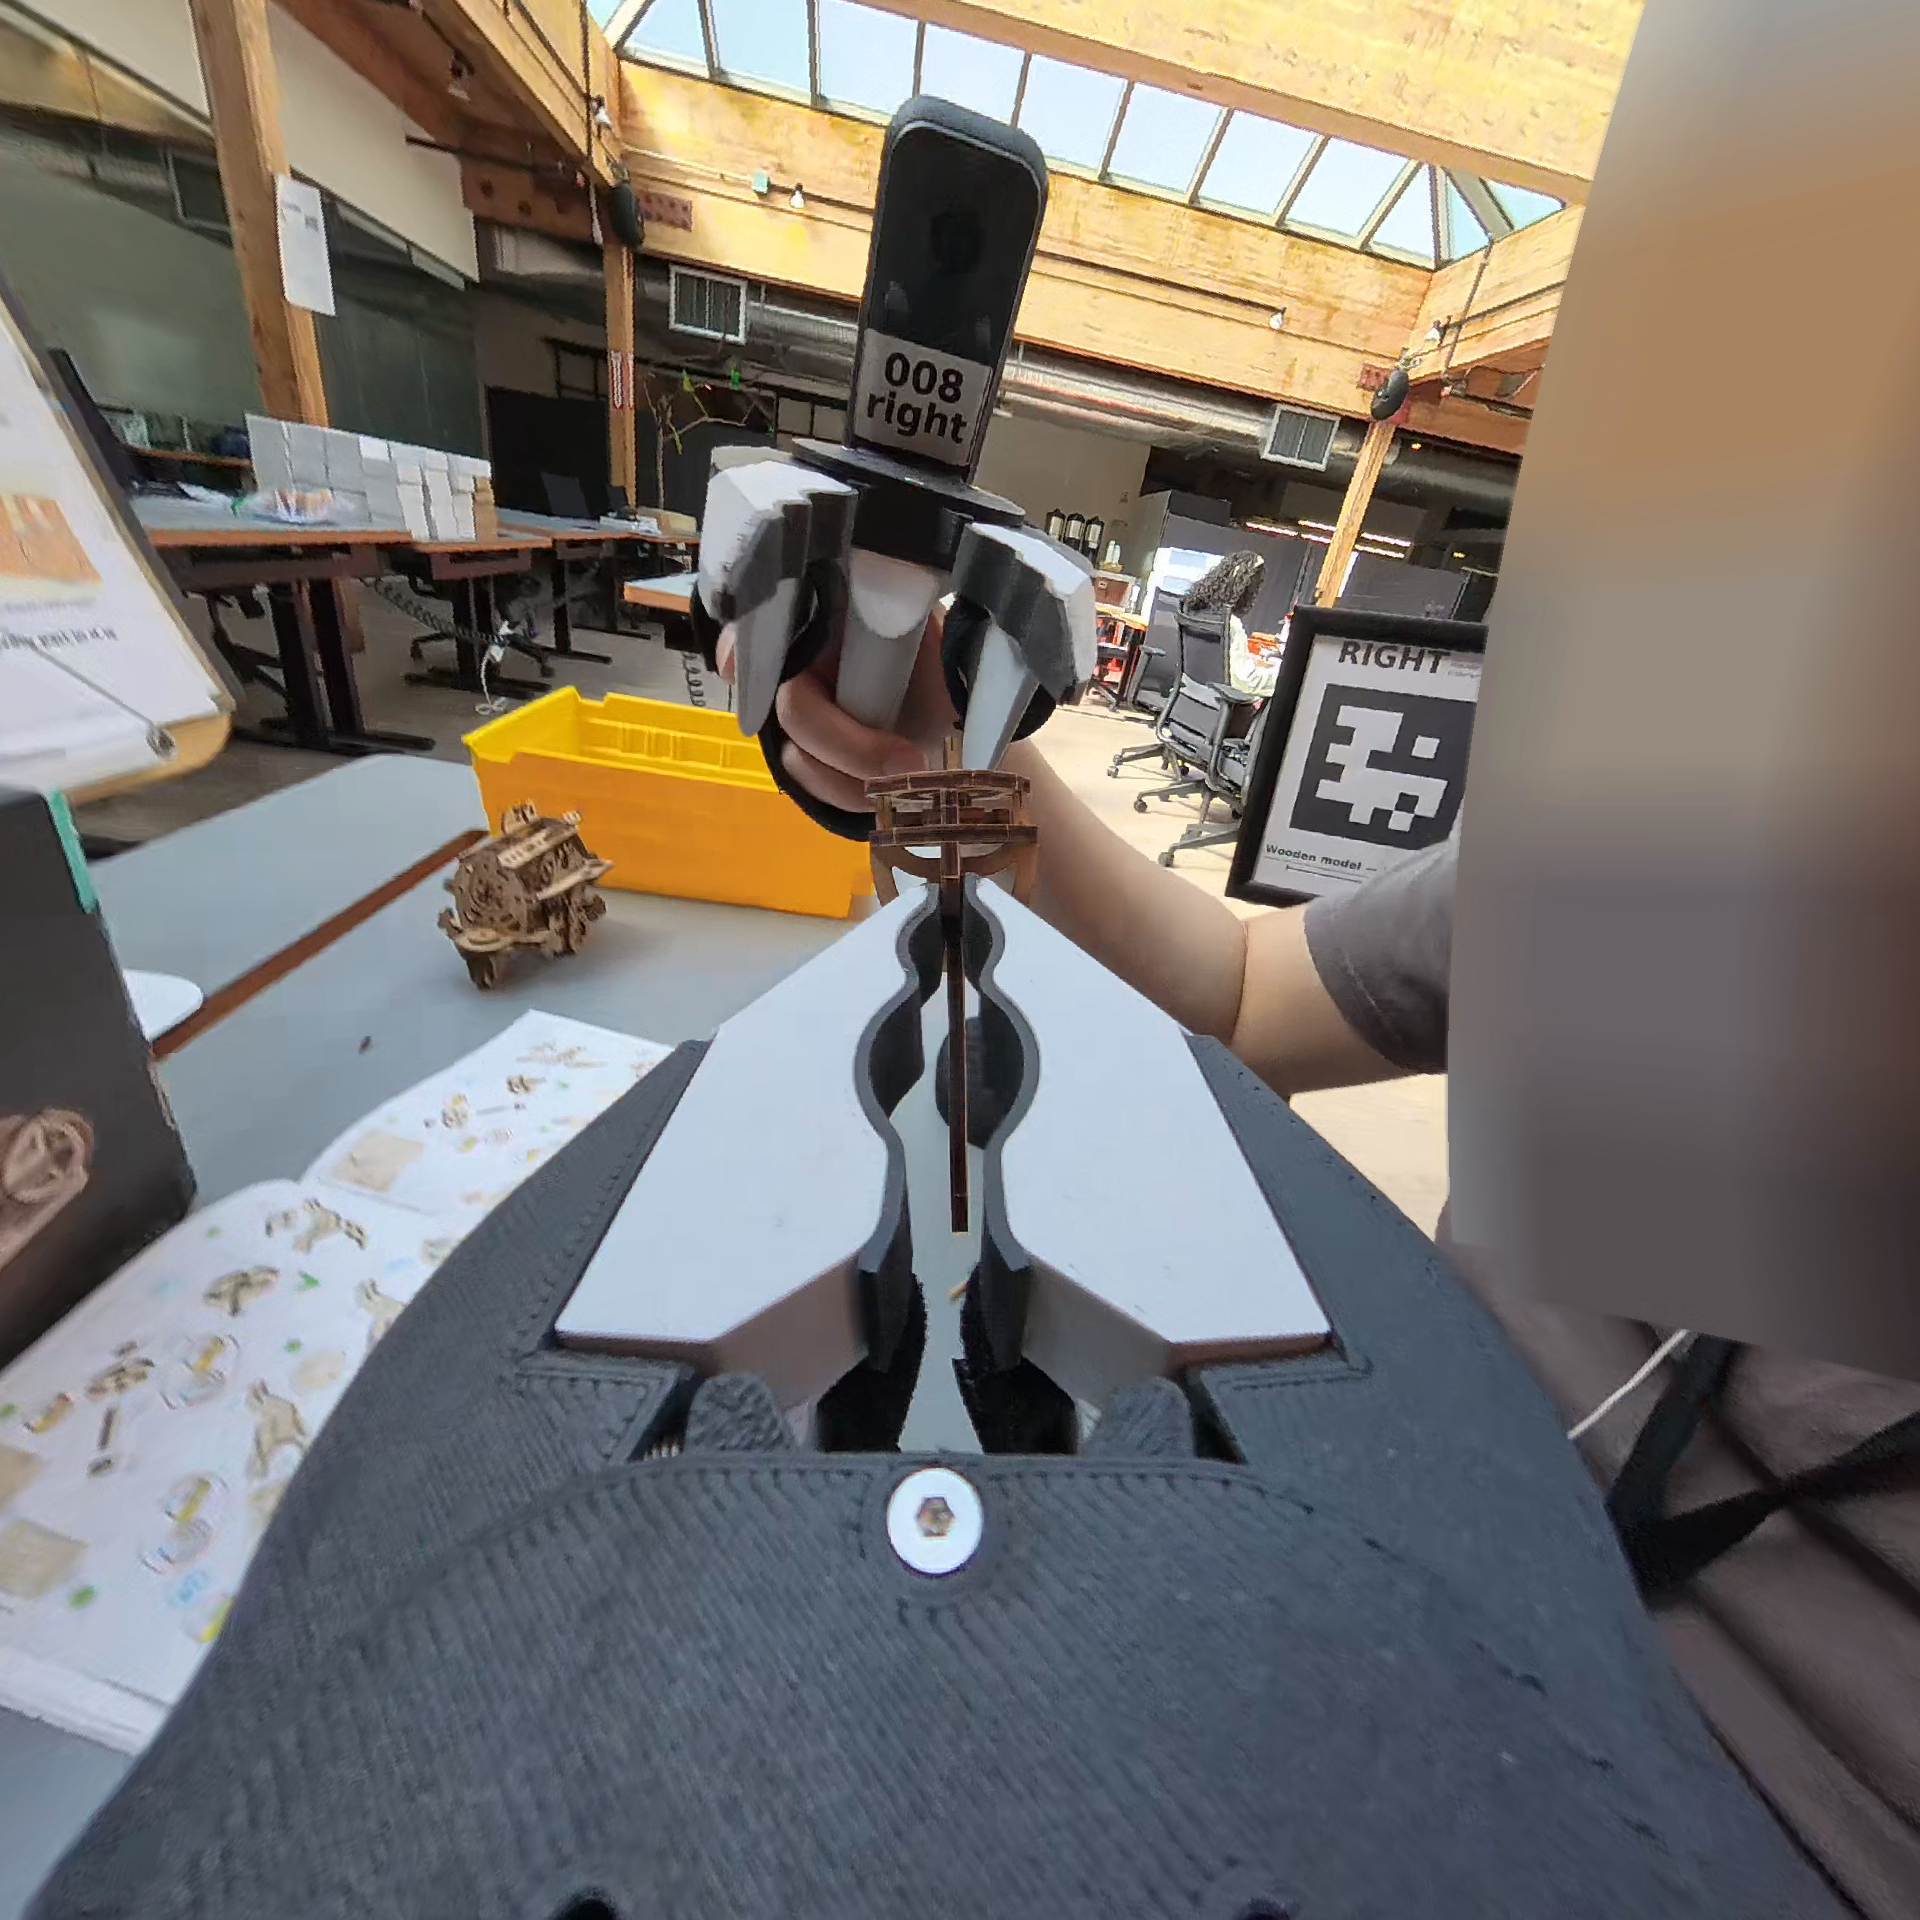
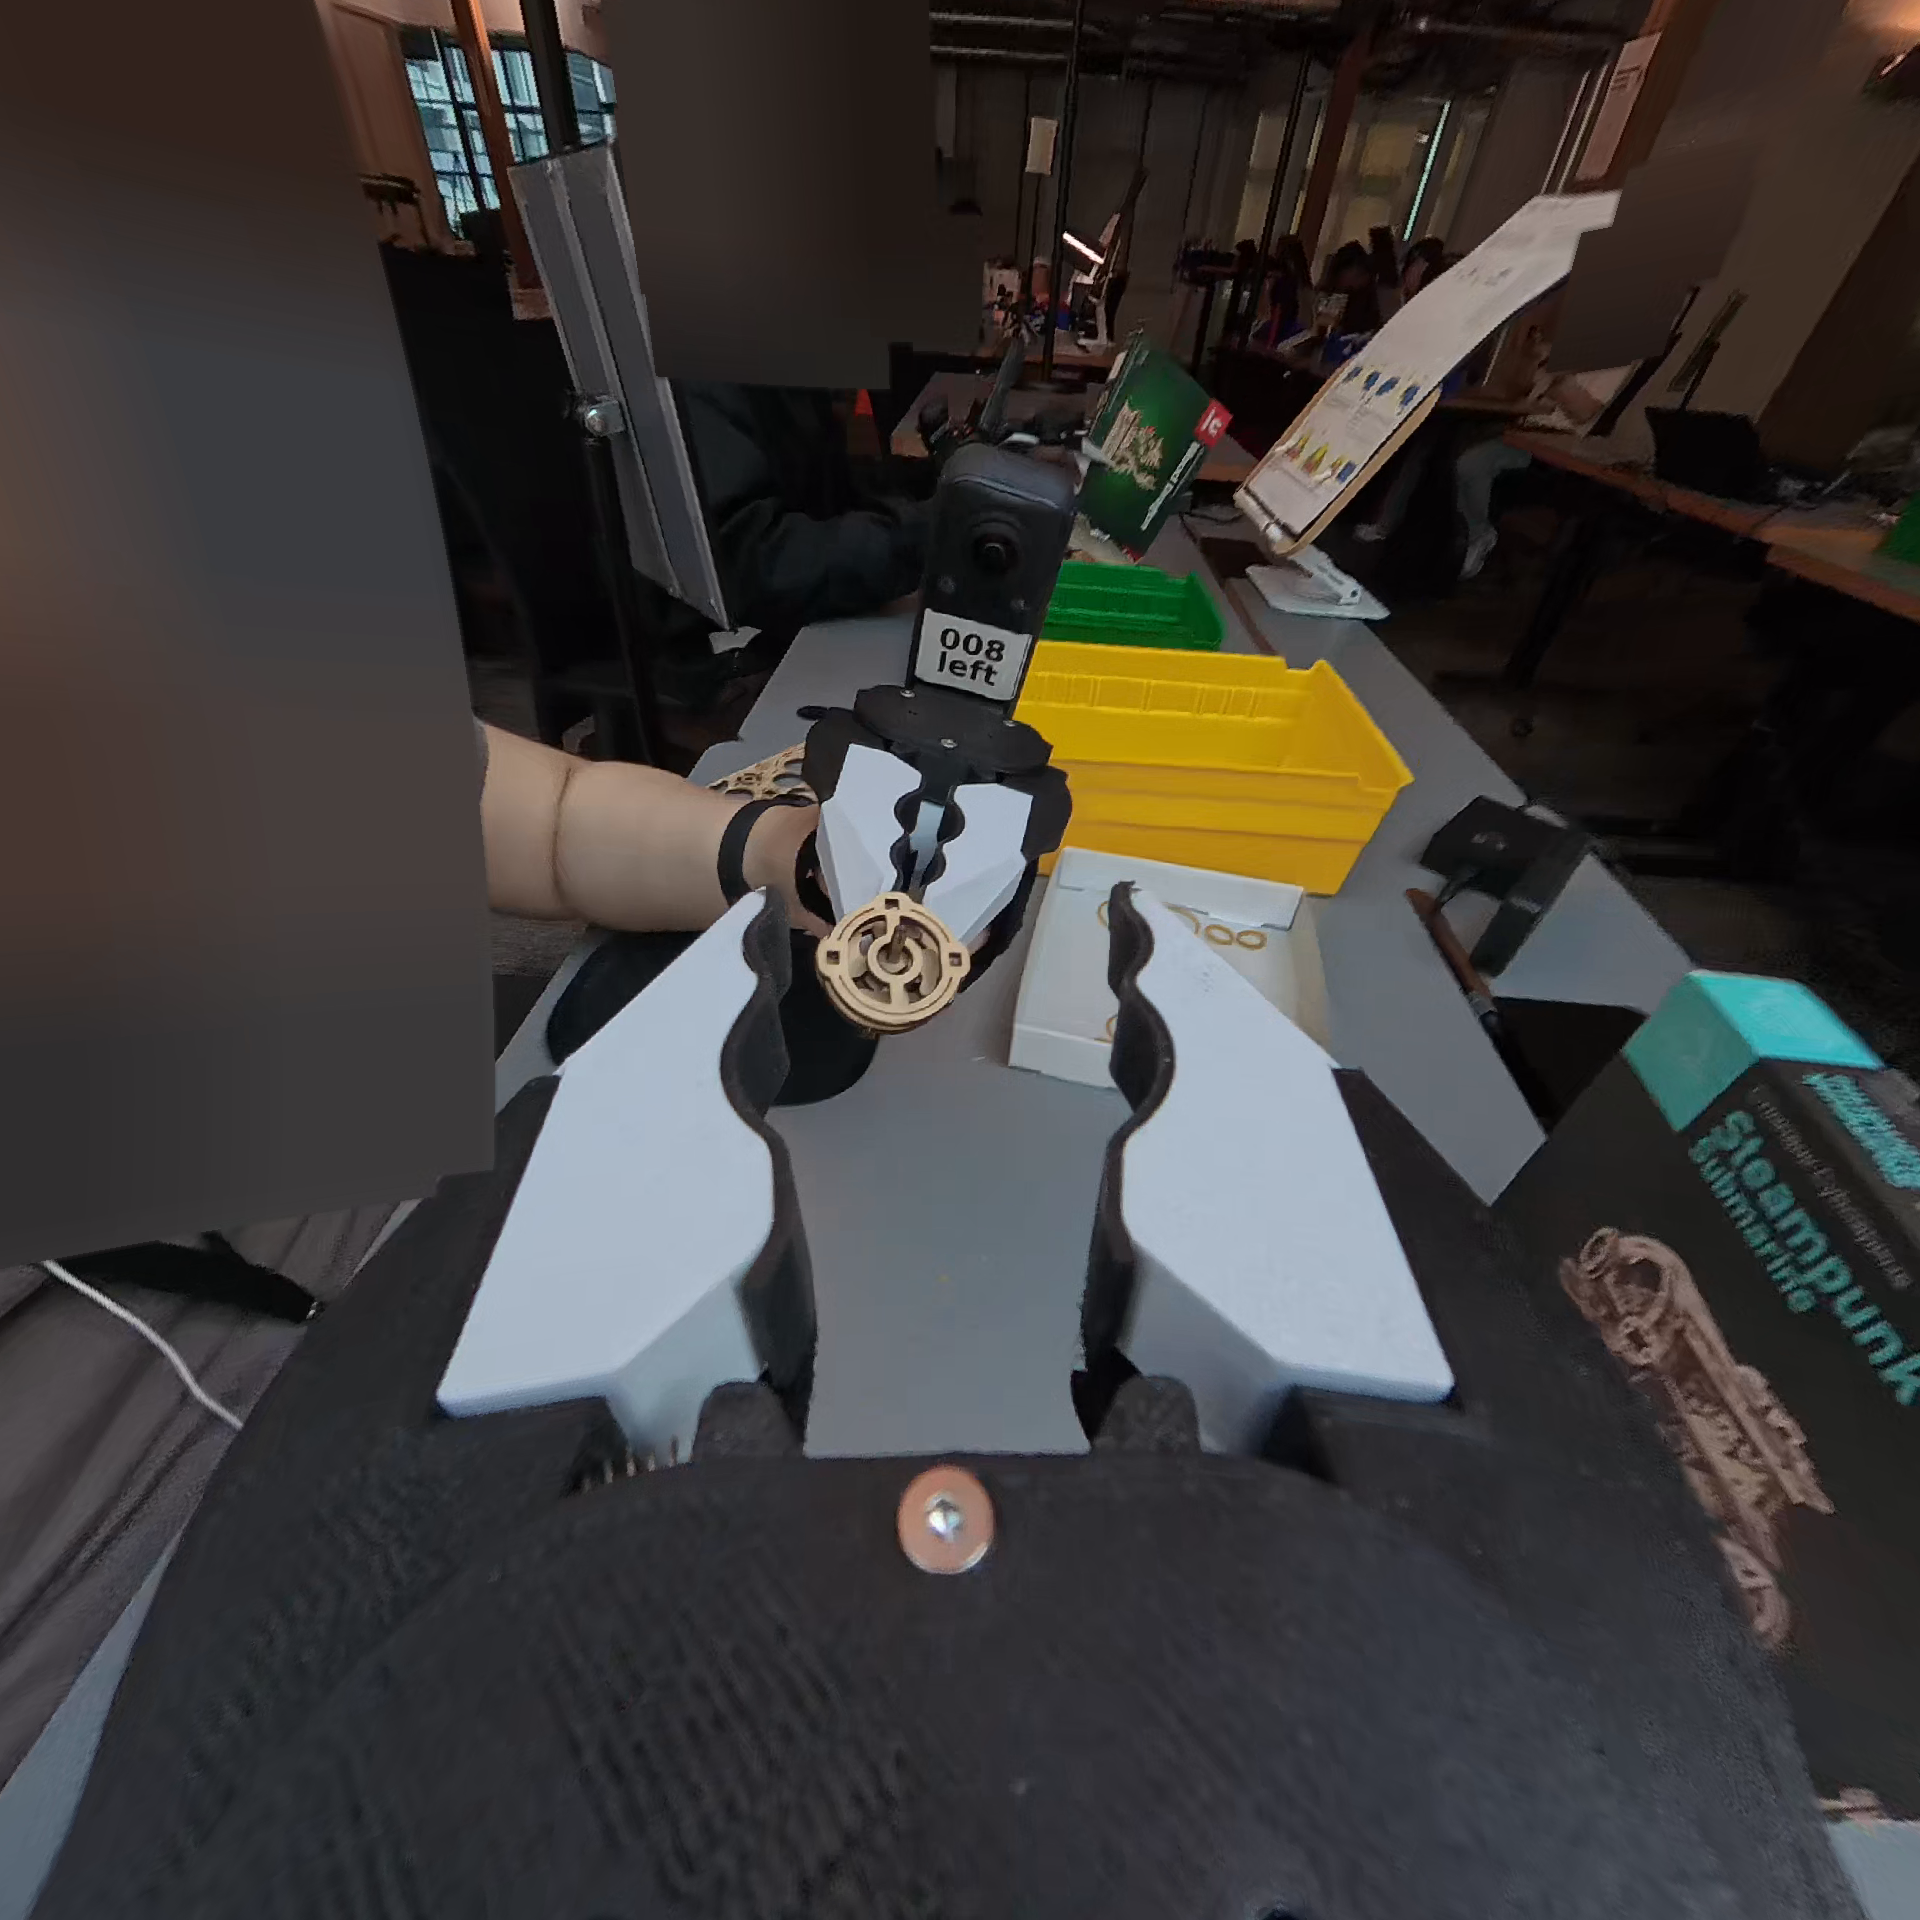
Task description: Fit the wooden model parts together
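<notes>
My left gripper [image 1: 954, 906] is shut on the thin flat stem of a small wooden wheel assembly [image 1: 951, 816] and holds it up above the grey table [image 1: 312, 862]. The round wheel end sticks out past the fingertips. My right gripper [image 2: 945, 909] is open and empty, pointing at the wheel from close in front. In the right wrist view the left gripper [image 2: 914, 878] holds the round wheel assembly [image 2: 891, 961] between my open fingers' tips, with no touch visible. In the left wrist view the right gripper [image 1: 871, 732] hangs just above the wheel.
A partly built wooden model [image 1: 525, 894] stands on the table by a yellow bin [image 1: 665, 790]. An instruction sheet [image 1: 312, 1247] and a black product box [image 2: 1745, 1299] lie nearby. A white box with rubber bands [image 2: 1174, 966], a green bin [image 2: 1132, 603] and a framed sign [image 1: 1361, 758] are around. Only a small space, under 4 cm, lies between the two pairs of fingers.
</notes>
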Available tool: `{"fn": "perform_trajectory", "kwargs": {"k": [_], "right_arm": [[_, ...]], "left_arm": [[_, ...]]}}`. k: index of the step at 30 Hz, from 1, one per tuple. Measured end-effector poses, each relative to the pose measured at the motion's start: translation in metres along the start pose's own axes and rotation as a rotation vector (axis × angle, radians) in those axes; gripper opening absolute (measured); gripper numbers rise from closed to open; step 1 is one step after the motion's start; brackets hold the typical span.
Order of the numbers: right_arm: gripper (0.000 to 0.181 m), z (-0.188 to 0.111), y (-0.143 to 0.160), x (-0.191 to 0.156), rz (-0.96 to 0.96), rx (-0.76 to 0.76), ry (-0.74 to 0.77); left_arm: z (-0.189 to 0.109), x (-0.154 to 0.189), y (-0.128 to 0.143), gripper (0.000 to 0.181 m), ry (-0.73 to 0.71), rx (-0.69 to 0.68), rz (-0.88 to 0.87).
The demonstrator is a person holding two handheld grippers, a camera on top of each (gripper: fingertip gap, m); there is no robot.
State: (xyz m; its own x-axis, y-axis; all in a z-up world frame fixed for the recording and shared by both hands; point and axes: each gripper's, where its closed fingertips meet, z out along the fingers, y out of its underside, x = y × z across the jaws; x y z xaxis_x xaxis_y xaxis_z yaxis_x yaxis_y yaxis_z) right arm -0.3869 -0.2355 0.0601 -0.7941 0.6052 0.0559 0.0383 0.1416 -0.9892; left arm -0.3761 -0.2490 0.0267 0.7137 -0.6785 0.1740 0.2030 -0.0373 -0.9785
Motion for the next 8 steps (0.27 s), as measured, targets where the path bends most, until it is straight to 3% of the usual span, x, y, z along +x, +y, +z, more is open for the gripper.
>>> {"fn": "perform_trajectory", "kwargs": {"k": [5, 8], "right_arm": [[0.059, -0.033, -0.086, 0.013, -0.175, 0.226, 0.130], [0.051, -0.052, -0.092, 0.017, -0.113, 0.309, 0.172]], "left_arm": [[0.026, -0.001, -0.072, 0.001, 0.039, 0.064, 0.044], [0.037, -0.005, -0.089, 0.000, 0.064, 0.101, 0.015]]}}
